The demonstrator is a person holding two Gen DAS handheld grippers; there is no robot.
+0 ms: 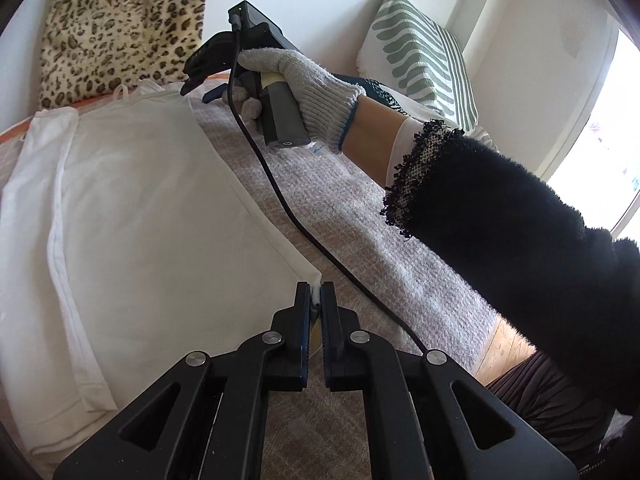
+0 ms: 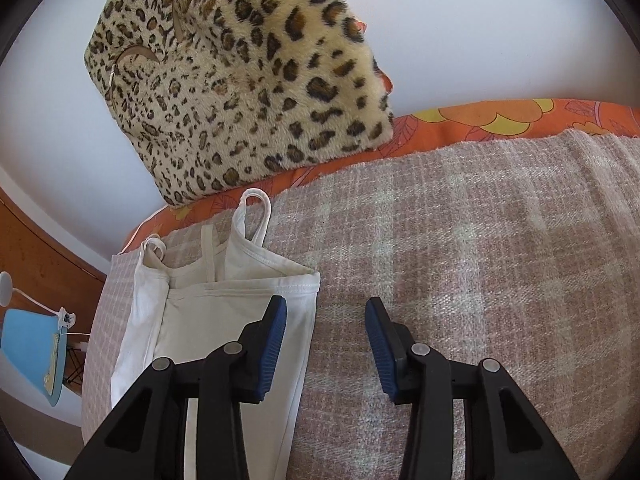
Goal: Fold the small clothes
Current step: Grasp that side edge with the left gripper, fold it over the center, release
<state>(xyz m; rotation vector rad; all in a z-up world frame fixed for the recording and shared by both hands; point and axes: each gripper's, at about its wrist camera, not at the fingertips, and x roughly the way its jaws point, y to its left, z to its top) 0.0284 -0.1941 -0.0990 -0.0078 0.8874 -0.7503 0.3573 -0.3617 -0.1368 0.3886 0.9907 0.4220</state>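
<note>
A white strappy top [image 1: 140, 200] lies flat on a pinkish woven blanket [image 1: 360, 220]. My left gripper [image 1: 316, 292] is shut on the top's near right corner, and white cloth shows pinched between the pads. In the right wrist view the top [image 2: 224, 304] shows its strap end, with the loops [image 2: 256, 212] pointing toward the cushion. My right gripper [image 2: 326, 308] hovers open at that end's right corner. Its left finger is over the cloth and its right finger over bare blanket [image 2: 480, 240]. A gloved hand [image 1: 304, 84] holds the right gripper [image 1: 196, 80] at the far end.
A leopard-print cushion [image 2: 248, 80] leans on the wall behind the top, on an orange floral sheet [image 2: 480, 120]. A green-striped cushion [image 1: 420, 52] stands at the far right. A black cable [image 1: 280, 192] crosses the blanket. A blue lamp [image 2: 32, 348] stands off the bed's left side.
</note>
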